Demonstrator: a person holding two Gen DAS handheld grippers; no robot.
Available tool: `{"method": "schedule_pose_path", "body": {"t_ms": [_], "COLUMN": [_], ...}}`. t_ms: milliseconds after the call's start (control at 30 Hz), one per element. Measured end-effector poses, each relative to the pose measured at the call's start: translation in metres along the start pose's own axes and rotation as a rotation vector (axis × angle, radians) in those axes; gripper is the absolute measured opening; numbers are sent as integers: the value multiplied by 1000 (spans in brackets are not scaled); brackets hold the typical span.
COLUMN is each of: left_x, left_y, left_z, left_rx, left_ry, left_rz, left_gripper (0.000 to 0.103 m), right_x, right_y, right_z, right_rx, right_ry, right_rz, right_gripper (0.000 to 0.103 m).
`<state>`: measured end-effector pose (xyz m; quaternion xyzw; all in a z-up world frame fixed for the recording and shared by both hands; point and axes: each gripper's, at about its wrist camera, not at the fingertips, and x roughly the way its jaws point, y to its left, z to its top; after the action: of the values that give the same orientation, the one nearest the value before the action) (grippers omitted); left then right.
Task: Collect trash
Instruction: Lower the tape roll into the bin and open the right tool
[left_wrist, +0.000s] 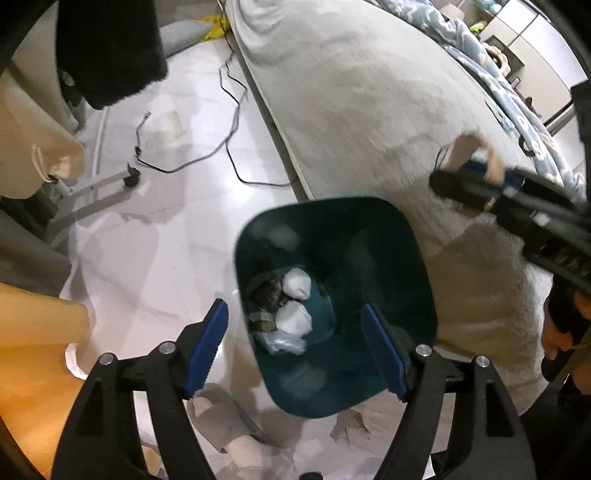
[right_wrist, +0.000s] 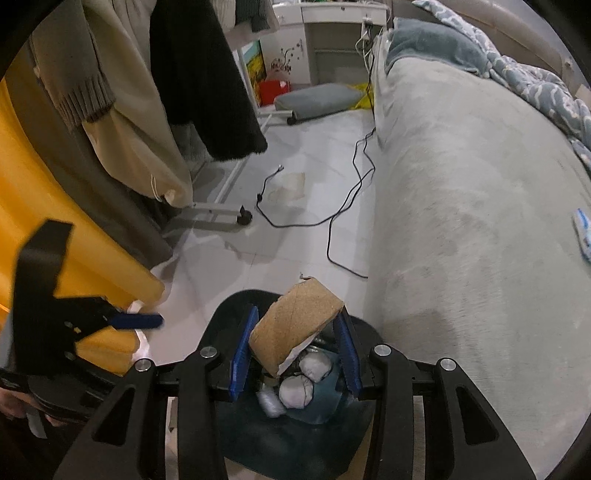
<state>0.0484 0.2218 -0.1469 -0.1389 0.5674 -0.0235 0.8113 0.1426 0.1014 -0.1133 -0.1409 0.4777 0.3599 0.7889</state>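
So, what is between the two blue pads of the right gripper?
In the right wrist view, a crushed cardboard tube sits clamped between the pads of the right gripper, above the open dark green bin that already holds white wads.

You are working in a lived-in bedroom of a home.

You can see a bed (right_wrist: 461, 206) with a pale grey cover and a rumpled blue patterned quilt (right_wrist: 524, 70) at its far side. Clothes (right_wrist: 207, 74) hang from a wheeled rack (right_wrist: 218, 214) at your left, over a glossy white tiled floor (right_wrist: 295, 236). A black charging cable (right_wrist: 343, 206) trails across the tiles, a white cabinet (right_wrist: 325, 40) stands against the far wall, and a small dark green waste bin (left_wrist: 369, 229) sits beside the bed.
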Motion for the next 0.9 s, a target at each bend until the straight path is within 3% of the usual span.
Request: {"method": "schedule_pose_path", "body": {"t_ms": [333,600,733,900], "left_x": [-41,-81,-98,-106], "left_y": [19,5,-12,-27], "left_z": [12,24,25,26], "left_rx": [-45,-3,64,105], "left_ry": [-172,-317,-394,-438], "left_rz": [0,-13,-17,-33], "left_gripper": [70,64,63,56], "right_x": [36,66,74,79], "right_y": [13,25,26,22], "right_z": [-11,-29,-37,-46], "right_rx": [-16,-58,-70,-62], "right_ry": [106,209,239,265], "right_rz": [1,9,3,1], "right_gripper": [43,43,44,44]}}
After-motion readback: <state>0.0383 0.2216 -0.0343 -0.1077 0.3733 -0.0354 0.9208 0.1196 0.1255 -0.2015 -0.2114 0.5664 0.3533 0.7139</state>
